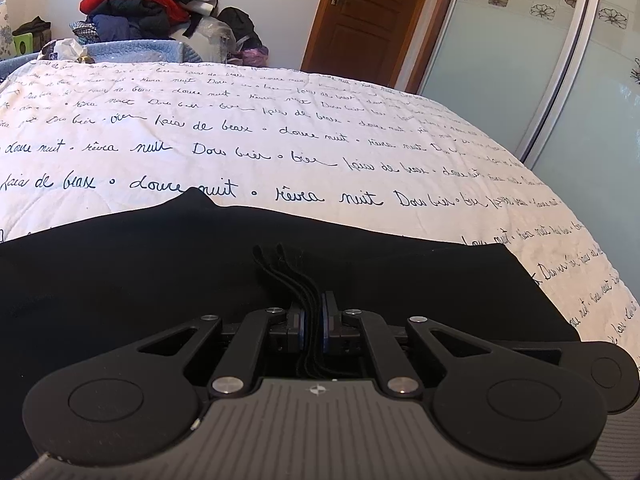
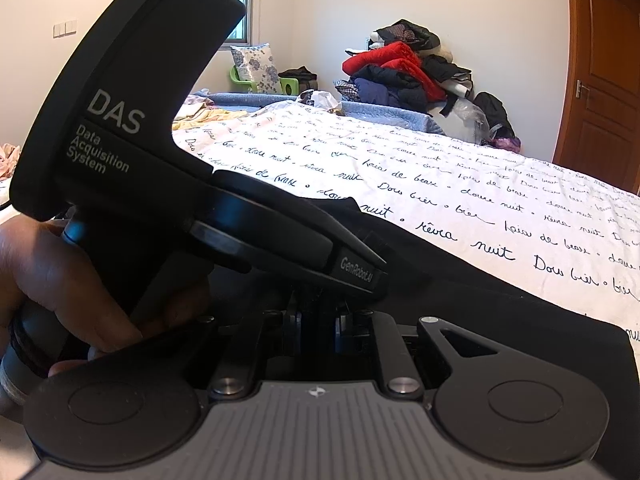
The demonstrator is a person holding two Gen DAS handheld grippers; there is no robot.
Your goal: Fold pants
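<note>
Pants (image 1: pixel 160 280): black, lying flat across the near part of the bed, their far edge running level across the quilt with one small peak sticking up near the left
Bed quilt (image 1: pixel 320 128): white, printed with rows of dark handwritten script, bare beyond the pants
Left gripper (image 1: pixel 313 316): jaws almost fully together, clamped on several stacked black fabric edges that stand up between the blue pads and run forward onto the pants
Right gripper (image 2: pixel 318 330): jaws close together with dark cloth in the narrow gap; in the shadow I cannot tell whether the pads press on it
Left hand (image 2: pixel 60 280): wrapped around the handle of the left gripper, seen from the side in the right wrist view, just beside the right gripper
Positions: both grippers sit at the near edge of the pants, close together, the left one crossing in front of the right camera
Clothes pile (image 1: pixel 140 8): red, navy and black garments heaped against the far wall
Door (image 1: pixel 372 16): brown wood, closed, beyond the bed's far corner
Wardrobe panels (image 1: pixel 540 80): pale, with a flower border, on the right
</note>
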